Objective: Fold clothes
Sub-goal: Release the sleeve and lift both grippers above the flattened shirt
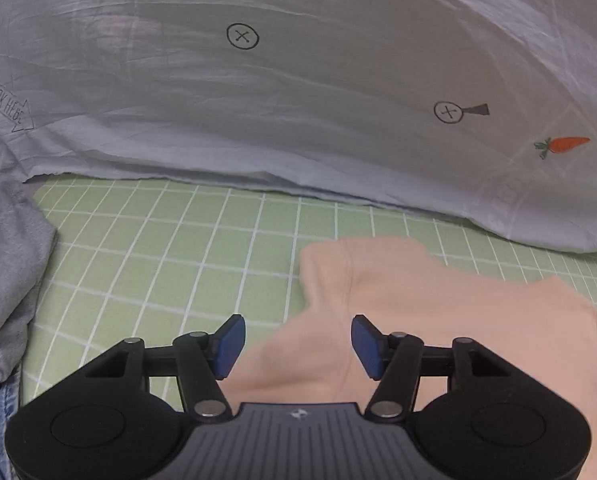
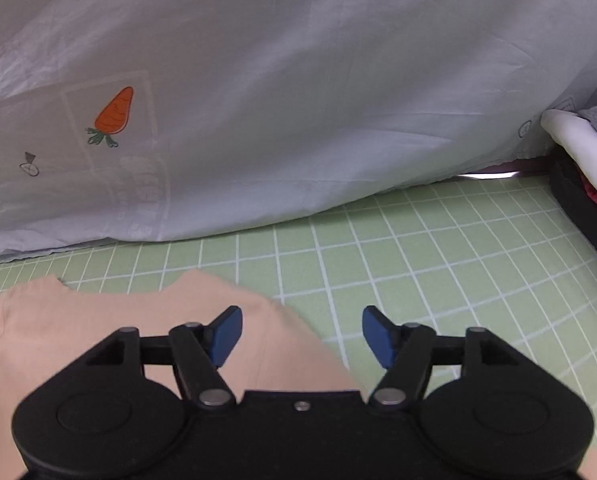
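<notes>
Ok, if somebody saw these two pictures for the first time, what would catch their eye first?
Probably the peach garment lying on the green checked sheet, right under both grippers. Next the bright orange carrot print on the pale duvet bunched up behind it. The left gripper and the right gripper both stand open, blue pads apart, holding nothing.

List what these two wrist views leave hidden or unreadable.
- Peach garment: its near part is hidden behind the left gripper in the left view and cut by the frame; its type is unclear.
- Grey garment: cut by the left edge.
- Items at right, right view: cut off, unidentifiable.
</notes>
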The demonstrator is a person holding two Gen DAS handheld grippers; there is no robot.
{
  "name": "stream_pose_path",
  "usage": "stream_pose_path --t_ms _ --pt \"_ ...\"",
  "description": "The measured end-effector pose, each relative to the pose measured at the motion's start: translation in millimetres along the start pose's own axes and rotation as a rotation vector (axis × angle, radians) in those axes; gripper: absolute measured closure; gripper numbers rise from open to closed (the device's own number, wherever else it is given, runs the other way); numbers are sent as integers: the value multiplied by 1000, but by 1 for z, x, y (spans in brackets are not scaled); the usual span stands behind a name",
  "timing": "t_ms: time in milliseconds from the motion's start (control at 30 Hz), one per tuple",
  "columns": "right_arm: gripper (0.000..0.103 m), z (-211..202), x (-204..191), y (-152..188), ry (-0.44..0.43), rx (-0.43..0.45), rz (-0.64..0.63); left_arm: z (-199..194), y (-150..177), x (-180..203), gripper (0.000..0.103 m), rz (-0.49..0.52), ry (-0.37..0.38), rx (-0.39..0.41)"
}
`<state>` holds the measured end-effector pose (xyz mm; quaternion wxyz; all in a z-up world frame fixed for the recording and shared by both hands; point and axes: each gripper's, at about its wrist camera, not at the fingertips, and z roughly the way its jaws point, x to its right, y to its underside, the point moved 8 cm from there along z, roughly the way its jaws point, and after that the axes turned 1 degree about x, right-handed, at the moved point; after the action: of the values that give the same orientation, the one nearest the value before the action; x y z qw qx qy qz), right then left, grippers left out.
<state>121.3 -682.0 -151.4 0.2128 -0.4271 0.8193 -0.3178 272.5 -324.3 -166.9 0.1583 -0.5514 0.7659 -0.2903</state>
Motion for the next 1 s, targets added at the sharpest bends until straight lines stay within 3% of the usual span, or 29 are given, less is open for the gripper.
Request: stream_pose_path --t_ms 267,467,500,533,567,767,867,900,933,1000 --pt "24 -98 -19 135 -32 -165 -48 -87 132 -27 43 -32 -23 -178" --pt "25 -145 -15 189 -70 -220 -8 -123 204 -43 44 -67 -59 -287" --pt "35 -150 -14 195 -85 -229 1 -125 210 -47 44 -85 -65 -298" --pt "51 -154 -14 202 -99 -238 11 -128 215 -48 44 -98 -68 -299" --pt "57 -158 -13 208 -115 -252 17 -131 219 -49 44 -109 -69 -296" --pt "62 -176 -16 231 -145 -252 -51 -147 240 -51 48 -149 -89 -268" --pt "75 -181 -22 238 -145 -242 -131 -154 245 -52 75 -155 -108 -246" --pt "85 -183 -23 240 -150 -236 -157 -156 247 -51 92 -172 -95 -239" --pt "97 -185 -25 242 -157 -229 -181 -157 249 -50 98 -196 -73 -232" --pt "99 -188 -24 245 -159 -221 -205 -161 253 -48 98 -212 -67 -224"
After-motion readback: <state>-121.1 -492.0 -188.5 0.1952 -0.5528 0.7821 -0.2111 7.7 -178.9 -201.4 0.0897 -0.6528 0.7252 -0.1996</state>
